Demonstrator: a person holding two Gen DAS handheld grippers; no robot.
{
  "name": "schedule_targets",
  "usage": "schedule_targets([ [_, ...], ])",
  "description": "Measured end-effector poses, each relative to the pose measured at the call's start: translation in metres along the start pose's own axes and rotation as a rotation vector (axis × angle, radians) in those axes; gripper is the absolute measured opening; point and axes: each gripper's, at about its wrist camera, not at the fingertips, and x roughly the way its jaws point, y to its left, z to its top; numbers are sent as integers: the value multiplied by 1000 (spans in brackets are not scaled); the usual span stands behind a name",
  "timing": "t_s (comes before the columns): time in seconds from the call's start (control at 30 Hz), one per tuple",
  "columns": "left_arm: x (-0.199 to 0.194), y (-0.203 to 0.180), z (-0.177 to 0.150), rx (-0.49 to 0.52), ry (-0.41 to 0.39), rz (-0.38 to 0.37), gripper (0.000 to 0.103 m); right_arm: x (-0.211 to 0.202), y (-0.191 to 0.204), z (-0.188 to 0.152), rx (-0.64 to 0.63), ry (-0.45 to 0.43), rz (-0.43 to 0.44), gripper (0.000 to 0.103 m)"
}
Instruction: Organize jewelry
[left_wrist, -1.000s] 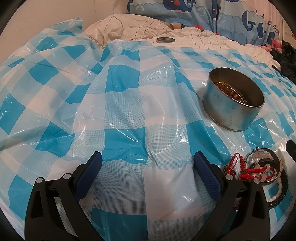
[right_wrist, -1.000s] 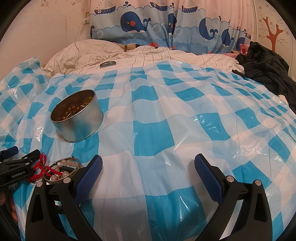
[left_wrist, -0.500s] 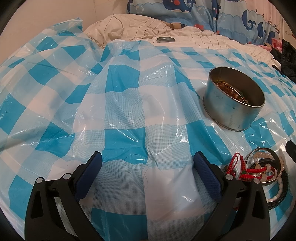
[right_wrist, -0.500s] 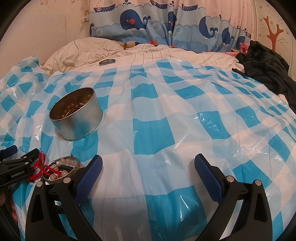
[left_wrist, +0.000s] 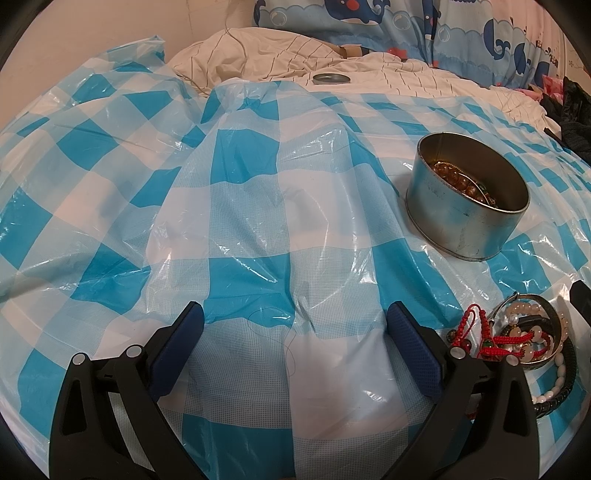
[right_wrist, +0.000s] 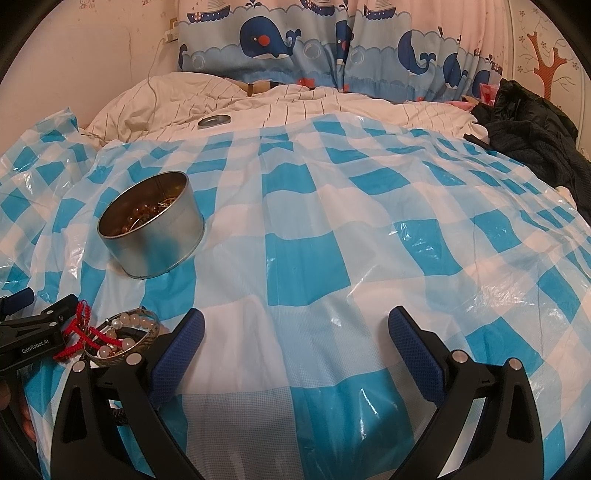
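Observation:
A round metal tin (left_wrist: 467, 195) holding amber bead jewelry stands on the blue-and-white checked plastic sheet (left_wrist: 258, 184); it also shows in the right wrist view (right_wrist: 151, 225). A pile of jewelry (left_wrist: 517, 339), with red cords, pearl bracelets and a metal bangle, lies in front of the tin, right of my left gripper (left_wrist: 295, 325). My left gripper is open and empty. My right gripper (right_wrist: 295, 328) is open and empty, just right of the same pile (right_wrist: 118, 338). The left gripper's tip (right_wrist: 44, 321) shows at the far left.
A metal lid (right_wrist: 214, 120) lies on the striped bedding behind the sheet. Whale-print curtains (right_wrist: 332, 51) hang at the back. Dark clothing (right_wrist: 532, 129) is heaped at the right edge.
The right wrist view has risen and tilted slightly, showing more of the curtain. The left gripper and the jewelry have not moved.

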Motion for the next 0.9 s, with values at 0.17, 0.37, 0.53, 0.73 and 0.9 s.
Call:
schedule_targets([
  [0.17,0,0,0,1,0,1,95,1,0,0,0,1,0,95],
  [0.37,0,-1,1,1,1,2,95,0,0,0,0,1,0,95],
  [0.53,0,-1,1,1,1,2,95,0,0,-1,-1,2,0,95],
  [0.73,0,-1,1,1,1,3,95,0,-1,0,-1,2,1,95],
  [0.9,0,-1,1,2,1,4,95,0,-1,0,0,4,3,95],
])
